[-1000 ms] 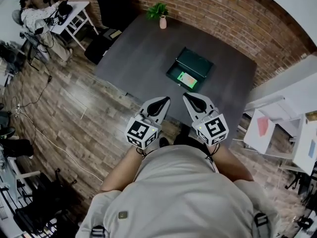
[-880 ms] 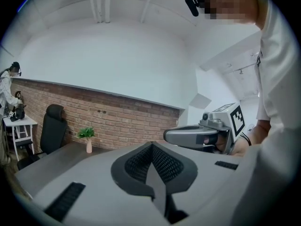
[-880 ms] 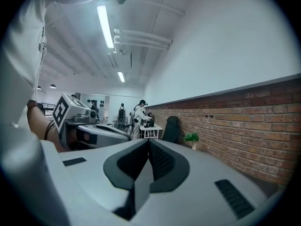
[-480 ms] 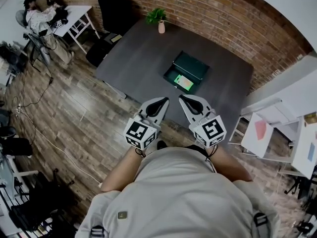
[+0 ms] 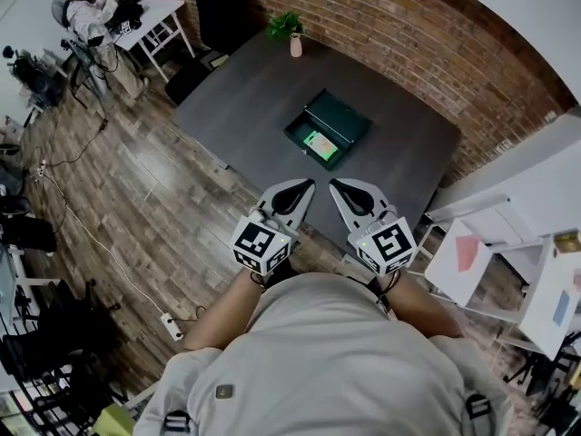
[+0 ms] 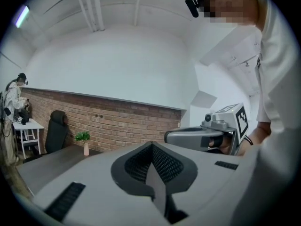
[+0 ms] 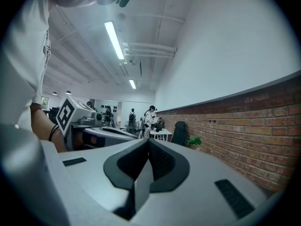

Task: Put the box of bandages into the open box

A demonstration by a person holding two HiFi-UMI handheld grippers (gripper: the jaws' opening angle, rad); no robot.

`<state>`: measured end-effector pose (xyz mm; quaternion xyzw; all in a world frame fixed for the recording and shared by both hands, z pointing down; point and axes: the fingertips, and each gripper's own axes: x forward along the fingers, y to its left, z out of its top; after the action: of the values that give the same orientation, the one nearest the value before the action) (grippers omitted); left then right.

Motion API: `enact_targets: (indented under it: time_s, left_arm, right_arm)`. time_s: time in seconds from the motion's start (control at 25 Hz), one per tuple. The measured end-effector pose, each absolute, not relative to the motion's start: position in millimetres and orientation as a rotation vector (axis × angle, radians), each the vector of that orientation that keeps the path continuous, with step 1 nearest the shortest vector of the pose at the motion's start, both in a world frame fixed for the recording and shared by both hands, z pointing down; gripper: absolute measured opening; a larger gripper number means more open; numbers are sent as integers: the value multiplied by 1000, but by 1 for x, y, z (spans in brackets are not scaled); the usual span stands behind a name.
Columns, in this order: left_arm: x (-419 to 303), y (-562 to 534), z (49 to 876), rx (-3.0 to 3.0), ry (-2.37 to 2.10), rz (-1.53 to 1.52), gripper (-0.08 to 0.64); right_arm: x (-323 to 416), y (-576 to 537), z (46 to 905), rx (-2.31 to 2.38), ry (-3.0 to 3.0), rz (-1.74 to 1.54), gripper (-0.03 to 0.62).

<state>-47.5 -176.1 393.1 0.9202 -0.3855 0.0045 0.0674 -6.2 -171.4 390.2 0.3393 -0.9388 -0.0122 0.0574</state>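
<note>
- The room has a brick wall (image 5: pixel 390 25) and a wood floor (image 5: pixel 136 189). A dark tabletop (image 5: pixel 245 98) stands close to the wall.
- The open box (image 5: pixel 345 121), dark green, sits near the middle of the tabletop, with its lid raised on the wall side.
- The bandage box (image 5: pixel 320 144), light green, lies flat inside the open box, on the floor of its tray.
- A plant (image 5: pixel 290 24) in a pink vase stands beyond the open box, at the tabletop's far edge by the wall.
- A black chair (image 5: pixel 218 7) is beyond the open box and to its left, off the tabletop.
- A white desk (image 5: pixel 159 16) stands far left of the open box, with a person beside it.
- White shelves (image 5: pixel 495 234) stand to the right of the open box, on the floor.
- The left tongs (image 5: pixel 307 186) are on the near side of the open box and well apart from it. In the head view they sit about at the tabletop's near edge, held out in front of the person's chest. The jaws are closed together with nothing between them.
- The right tongs (image 5: pixel 335 186) are just beside the left tongs, equally far from the open box. Their jaws are pressed together and empty.
- Both tongs point roughly level toward the open box and touch nothing on the tabletop.
</note>
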Motion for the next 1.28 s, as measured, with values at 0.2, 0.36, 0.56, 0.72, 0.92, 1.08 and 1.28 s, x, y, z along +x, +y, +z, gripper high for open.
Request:
enact_targets:
  time_s: [0.2, 0.36, 0.56, 0.72, 0.92, 1.08, 1.28]
  left_arm:
    - [-10, -144, 401, 2717, -1250, 28, 15]
    - [5, -122, 403, 2668, -1314, 55, 16]
    - [6, -93, 393, 2659, -1381, 67, 16]
    - [-5, -69, 388, 2666, -1392, 61, 15]
    - [-17, -40, 378, 2699, -1381, 47, 17]
    - [-24, -6, 377, 2722, -1337, 47, 16]
    - [-48, 45, 369, 2733, -1324, 19, 16]
  right_arm:
    - [38, -144, 393, 949, -2881, -17, 21]
    - [58, -126, 392, 867, -2915, -27, 21]
    - [68, -100, 389, 827, -2942, -31, 21]
    - [64, -79, 391, 839, -2938, -20, 21]
    - [56, -46, 388, 863, -2940, -44, 21]
    - [51, -13, 389, 915, -2924, -23, 21]
    - [35, 38, 386, 928, -2915, -39, 21]
